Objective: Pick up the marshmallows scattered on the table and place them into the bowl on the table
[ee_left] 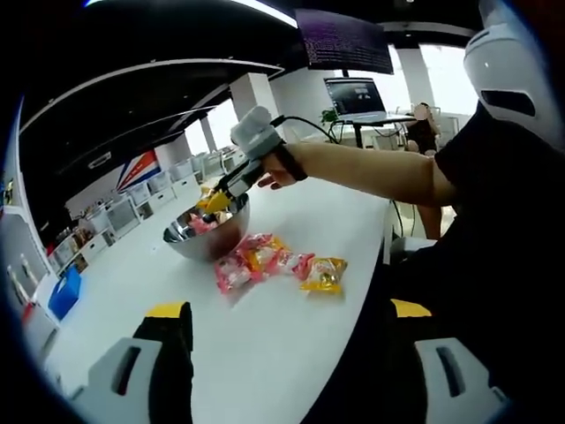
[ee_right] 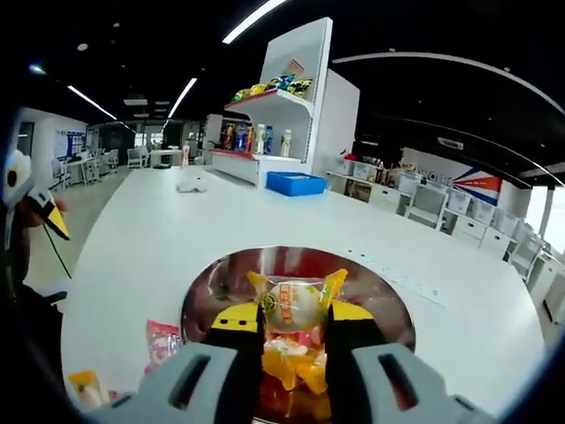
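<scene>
Overhead of the bowl (ee_right: 296, 291), the right gripper (ee_right: 291, 322) has its yellow-tipped black jaws clenched on a marshmallow packet (ee_right: 294, 302), a puffy pale lump in clear crinkled wrap with twisted yellow ends. Bowl is round, polished steel, mirror-like inside, already holding several orange and red wrapped packets (ee_right: 291, 371). From the left gripper view the same bowl (ee_left: 207, 237) sits on the smooth white table (ee_left: 265, 344), and the right gripper (ee_left: 217, 201) reaches over its rim with a person's bare forearm (ee_left: 371, 170) behind it. Just beside the bowl lies a loose cluster of glossy pink and yellow packets (ee_left: 256, 261), touching one another, with one yellow packet (ee_left: 324, 275) at the cluster's far edge. Left gripper (ee_left: 287, 314) hangs over the near table edge, jaws spread wide and holding nothing. Blue tray (ee_right: 296, 183) and white shelving with bottles (ee_right: 265, 137) stand well apart at the back.
</scene>
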Demonstrator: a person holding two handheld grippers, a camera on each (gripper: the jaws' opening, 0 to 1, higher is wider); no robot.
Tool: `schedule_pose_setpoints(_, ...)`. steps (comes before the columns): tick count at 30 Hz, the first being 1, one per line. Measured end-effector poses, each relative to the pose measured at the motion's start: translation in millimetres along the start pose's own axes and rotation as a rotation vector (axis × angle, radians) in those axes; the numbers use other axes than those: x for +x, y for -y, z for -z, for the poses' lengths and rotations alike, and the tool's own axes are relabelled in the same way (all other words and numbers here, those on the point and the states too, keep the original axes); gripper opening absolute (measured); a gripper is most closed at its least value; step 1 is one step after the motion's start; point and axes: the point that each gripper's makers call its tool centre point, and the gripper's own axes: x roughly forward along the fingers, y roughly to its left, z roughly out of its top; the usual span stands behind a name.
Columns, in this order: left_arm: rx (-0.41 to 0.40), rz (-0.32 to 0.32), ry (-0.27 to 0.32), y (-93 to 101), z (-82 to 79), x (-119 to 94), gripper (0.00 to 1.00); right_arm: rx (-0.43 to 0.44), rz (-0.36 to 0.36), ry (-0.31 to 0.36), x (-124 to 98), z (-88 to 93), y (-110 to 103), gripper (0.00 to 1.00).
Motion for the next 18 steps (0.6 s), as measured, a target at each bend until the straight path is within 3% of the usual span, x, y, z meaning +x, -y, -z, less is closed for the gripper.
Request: schedule_pose_setpoints(18,-0.009,0.004,-0.008,0.5,4.2,-0.5,0.87,-0.010,0.012,-0.013,5.0,1.6,7.0,0.26)
